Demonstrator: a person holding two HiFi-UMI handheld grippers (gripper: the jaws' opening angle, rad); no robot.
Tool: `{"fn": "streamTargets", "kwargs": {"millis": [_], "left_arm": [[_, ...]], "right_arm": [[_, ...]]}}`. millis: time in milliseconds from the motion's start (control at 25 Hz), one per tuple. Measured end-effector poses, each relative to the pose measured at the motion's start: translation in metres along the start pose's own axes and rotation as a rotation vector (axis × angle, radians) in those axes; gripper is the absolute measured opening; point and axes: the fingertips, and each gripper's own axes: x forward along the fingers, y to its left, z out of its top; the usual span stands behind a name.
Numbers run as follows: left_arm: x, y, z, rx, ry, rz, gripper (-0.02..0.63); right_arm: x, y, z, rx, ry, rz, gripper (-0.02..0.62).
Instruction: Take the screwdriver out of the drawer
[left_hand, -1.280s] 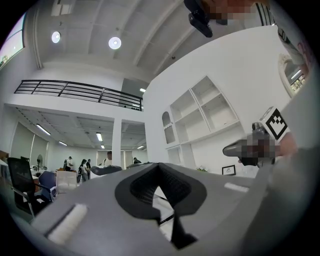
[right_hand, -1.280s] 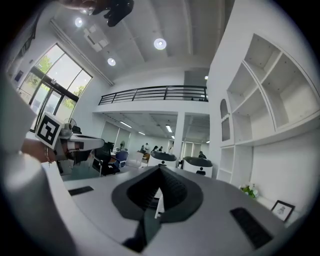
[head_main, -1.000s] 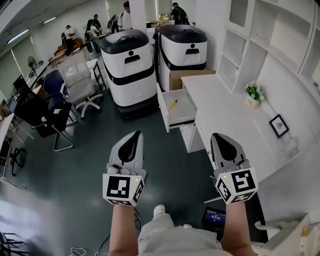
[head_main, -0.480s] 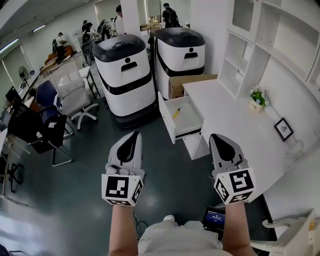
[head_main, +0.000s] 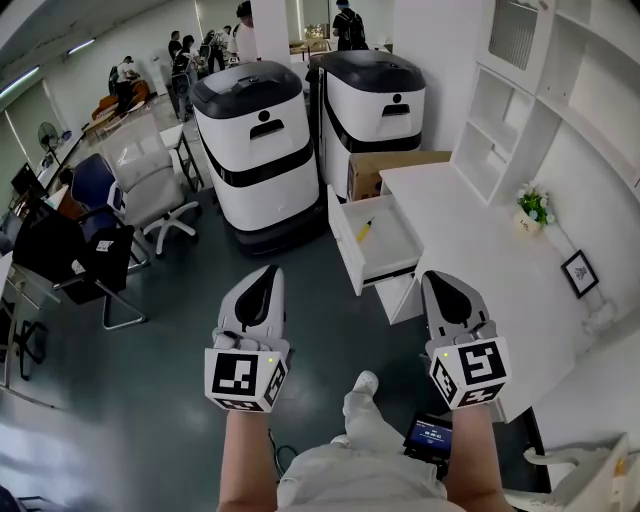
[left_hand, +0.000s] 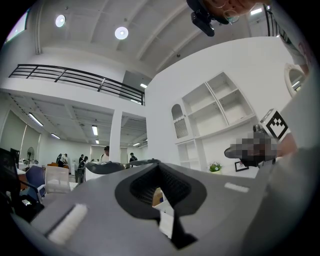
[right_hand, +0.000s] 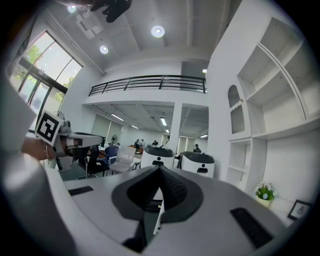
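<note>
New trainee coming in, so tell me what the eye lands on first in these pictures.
Two tall white-and-black machines stand side by side at the top centre of the head view. Below the right one, an open white drawer juts from the desk, a yellow-handled screwdriver lying in it. In the foreground the left tongs and right tongs are both shut and empty.

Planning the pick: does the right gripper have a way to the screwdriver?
Probably yes: the drawer is open, the screwdriver lies uncovered, and nothing stands before the right gripper, though it is short of it, jaws shut.
</note>
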Motion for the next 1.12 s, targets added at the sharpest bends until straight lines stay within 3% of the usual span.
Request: {"fn": "streamTargets", "kwargs": {"millis": [480, 1120], "left_arm": [[0.068, 0.040, -0.028, 0.020, 0.026, 0.036, 0.009], [0.260, 0.090, -0.072, 0.011, 0.062, -0.004, 0.009]], "right_arm": [[0.096, -0.025, -0.019, -0.010, 0.016, 0.045, 0.006], [0.260, -0.122, -0.048, 0.039, 0.060, 0.013, 0.006]]}}
